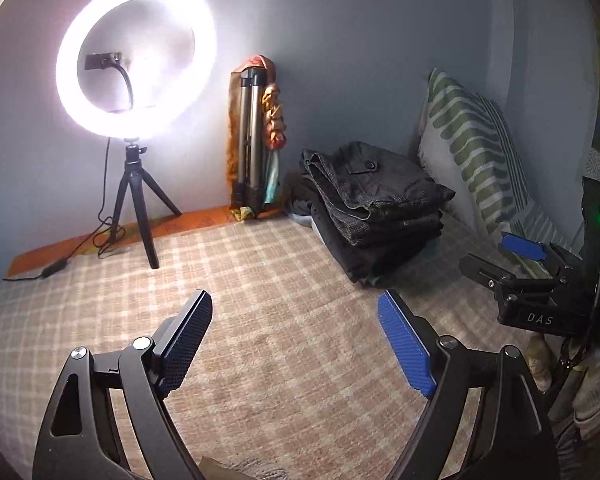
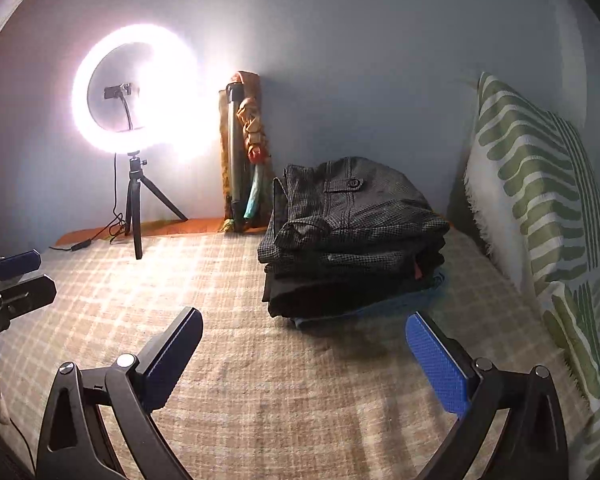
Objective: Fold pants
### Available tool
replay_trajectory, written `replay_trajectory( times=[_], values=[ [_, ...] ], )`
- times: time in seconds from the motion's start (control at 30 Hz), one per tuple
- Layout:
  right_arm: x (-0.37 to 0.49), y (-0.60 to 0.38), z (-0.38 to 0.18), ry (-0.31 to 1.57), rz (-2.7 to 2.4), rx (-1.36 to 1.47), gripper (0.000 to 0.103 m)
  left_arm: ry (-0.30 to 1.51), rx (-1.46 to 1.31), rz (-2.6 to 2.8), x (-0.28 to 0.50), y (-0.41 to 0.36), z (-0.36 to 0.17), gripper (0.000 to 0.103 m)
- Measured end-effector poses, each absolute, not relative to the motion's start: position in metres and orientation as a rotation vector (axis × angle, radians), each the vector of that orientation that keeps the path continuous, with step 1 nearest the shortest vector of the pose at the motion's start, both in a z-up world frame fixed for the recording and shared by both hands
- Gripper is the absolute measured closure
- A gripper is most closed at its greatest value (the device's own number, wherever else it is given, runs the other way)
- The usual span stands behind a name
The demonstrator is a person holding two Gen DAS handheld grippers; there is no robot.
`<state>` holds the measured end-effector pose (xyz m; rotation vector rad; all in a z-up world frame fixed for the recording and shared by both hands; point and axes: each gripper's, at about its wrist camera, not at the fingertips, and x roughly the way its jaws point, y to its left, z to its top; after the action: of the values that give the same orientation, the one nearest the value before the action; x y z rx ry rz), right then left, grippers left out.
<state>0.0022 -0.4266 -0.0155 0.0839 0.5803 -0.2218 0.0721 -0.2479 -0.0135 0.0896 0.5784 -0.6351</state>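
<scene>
A stack of folded dark pants lies on the checked beige bed cover near the back wall; the top pair is dark grey check with a buttoned pocket. It also shows in the right wrist view. My left gripper is open and empty, held above the cover in front and left of the stack. My right gripper is open and empty, just in front of the stack. The right gripper shows at the right edge of the left wrist view. The left gripper shows at the left edge of the right wrist view.
A lit ring light on a small tripod stands at the back left, its cable on the cover. A folded tripod wrapped in cloth leans on the wall. A green-striped pillow stands against the wall at right.
</scene>
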Motion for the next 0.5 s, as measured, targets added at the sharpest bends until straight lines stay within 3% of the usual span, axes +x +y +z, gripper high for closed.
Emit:
replay_trajectory(
  times=[0.5],
  values=[
    [0.0026, -0.427, -0.0156, 0.58, -0.233, 0.105, 0.0, 0.571, 0.117, -0.602, 0.0684, -0.2472, -0.0124, 0.014]
  ],
)
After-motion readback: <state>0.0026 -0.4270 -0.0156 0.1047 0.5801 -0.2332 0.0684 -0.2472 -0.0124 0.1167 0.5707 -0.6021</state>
